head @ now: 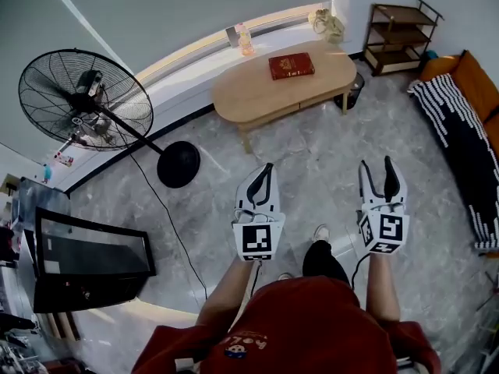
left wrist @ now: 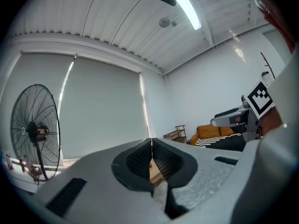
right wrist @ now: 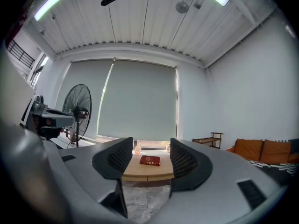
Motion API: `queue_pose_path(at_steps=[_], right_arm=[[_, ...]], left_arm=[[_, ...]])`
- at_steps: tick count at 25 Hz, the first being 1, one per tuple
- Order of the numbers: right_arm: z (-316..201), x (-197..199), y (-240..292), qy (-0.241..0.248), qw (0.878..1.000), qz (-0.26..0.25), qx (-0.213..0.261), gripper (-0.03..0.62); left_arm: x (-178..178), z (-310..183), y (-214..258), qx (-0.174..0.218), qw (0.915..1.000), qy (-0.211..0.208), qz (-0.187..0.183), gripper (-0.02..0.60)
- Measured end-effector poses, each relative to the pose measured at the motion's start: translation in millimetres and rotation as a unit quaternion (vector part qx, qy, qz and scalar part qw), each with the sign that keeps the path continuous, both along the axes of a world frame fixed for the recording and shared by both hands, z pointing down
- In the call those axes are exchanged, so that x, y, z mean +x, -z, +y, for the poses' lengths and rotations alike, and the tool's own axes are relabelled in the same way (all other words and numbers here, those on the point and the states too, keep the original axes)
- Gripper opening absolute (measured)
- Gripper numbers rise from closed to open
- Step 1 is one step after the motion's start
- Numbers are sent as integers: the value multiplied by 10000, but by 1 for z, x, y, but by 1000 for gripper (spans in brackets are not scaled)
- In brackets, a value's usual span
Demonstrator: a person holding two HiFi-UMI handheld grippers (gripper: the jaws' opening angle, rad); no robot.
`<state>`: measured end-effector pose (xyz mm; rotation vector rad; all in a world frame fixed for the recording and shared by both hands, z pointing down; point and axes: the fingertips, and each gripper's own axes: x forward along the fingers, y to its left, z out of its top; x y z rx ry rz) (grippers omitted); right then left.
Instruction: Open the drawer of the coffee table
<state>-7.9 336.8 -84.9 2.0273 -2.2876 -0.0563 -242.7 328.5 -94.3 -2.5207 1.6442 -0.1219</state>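
Observation:
The oval wooden coffee table (head: 257, 92) stands across the room by the window wall, with a red book (head: 291, 65) on top; its drawer front faces me and looks closed. In the right gripper view the table (right wrist: 148, 171) and book (right wrist: 150, 160) show between the jaws, still well ahead. My left gripper (head: 267, 176) is held level over the marble floor, jaws together with nothing in them. My right gripper (head: 380, 172) is level beside it, open and empty. Both are well short of the table.
A big black pedestal fan (head: 86, 100) stands at the left, its base (head: 178, 164) near the table's left end. A dark TV (head: 90, 259) lies low left. An orange sofa with a striped throw (head: 460, 131) lines the right. A low shelf (head: 398, 37) and a black bin (head: 352, 92) stand beyond the table.

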Motion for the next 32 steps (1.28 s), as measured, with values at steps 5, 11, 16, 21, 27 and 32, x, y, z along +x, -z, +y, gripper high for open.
queue_pose_path(at_steps=[5, 11, 16, 21, 27, 32], right_arm=[[-46, 42, -3, -53, 9999, -93, -72, 236], [-98, 91, -5, -127, 9997, -176, -141, 236], [-144, 132, -8, -111, 9995, -205, -190, 236], [-185, 169, -11, -85, 9995, -227, -205, 236], [-216, 195, -16, -89, 9995, -240, -201, 236], [-239, 201, -21, -58, 9994, -223, -253, 236]], left_arm=[[42, -51, 5, 19, 10000, -32, -60, 8], [90, -106, 9, 1, 9999, -79, -135, 8], [134, -153, 8, -50, 9998, -115, -178, 8], [173, -192, 7, -62, 9998, -111, -177, 8], [195, -222, 3, -54, 9997, -76, -247, 8], [202, -246, 0, -57, 9997, -50, -213, 8]])
